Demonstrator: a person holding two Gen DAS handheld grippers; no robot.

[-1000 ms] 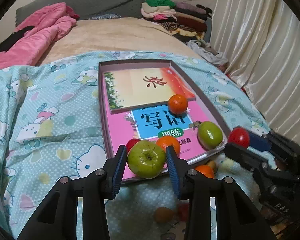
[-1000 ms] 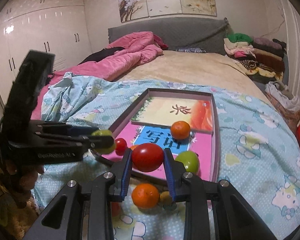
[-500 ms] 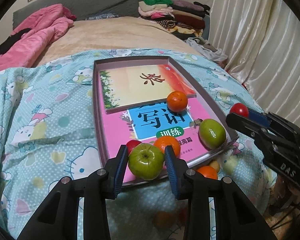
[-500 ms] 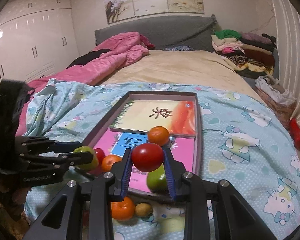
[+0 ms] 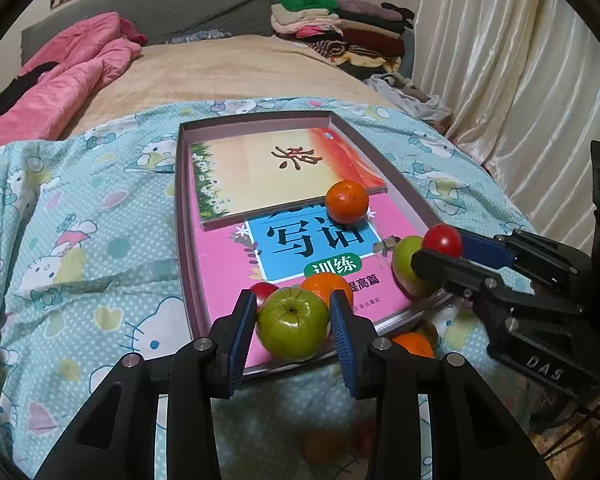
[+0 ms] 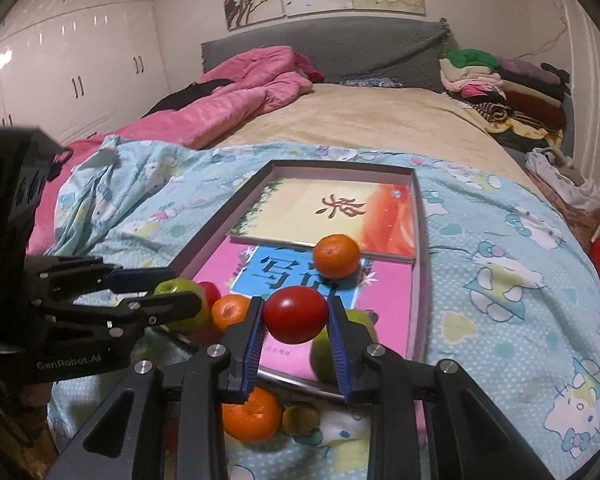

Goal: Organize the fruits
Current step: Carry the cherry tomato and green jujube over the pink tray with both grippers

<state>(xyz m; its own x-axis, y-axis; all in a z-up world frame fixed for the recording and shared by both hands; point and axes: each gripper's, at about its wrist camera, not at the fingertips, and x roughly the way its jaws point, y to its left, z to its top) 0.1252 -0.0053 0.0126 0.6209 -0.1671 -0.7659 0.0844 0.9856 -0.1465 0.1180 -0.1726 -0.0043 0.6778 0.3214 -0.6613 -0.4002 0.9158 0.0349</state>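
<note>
— Two grippers, each with a fruit. What does the left gripper (image 5: 293, 322) hold?

— Its pads are clamped on a green apple (image 5: 293, 329), stem end up, over the near edge of the tray (image 5: 183, 216).

— And the right gripper (image 6: 295, 322)?

— Clamped on a tomato (image 6: 295, 314), over the tray's near right corner.

— What lies past the apple?

— Just behind it, an orange (image 5: 327, 286) and a small red fruit (image 5: 263, 290) on the pink book (image 5: 224, 264). Farther ahead, another orange (image 5: 347, 201) sits at the edge of the yellow book (image 5: 268, 174).

— Anything under the tomato?

— A second green apple (image 6: 332, 354), partly hidden behind the right gripper's finger, in the tray.

— Fruit outside the tray?

— Below the right gripper, on the bed (image 6: 500, 280), a third orange (image 6: 251, 416) and a small brownish fruit (image 6: 300, 419), side by side.
</note>
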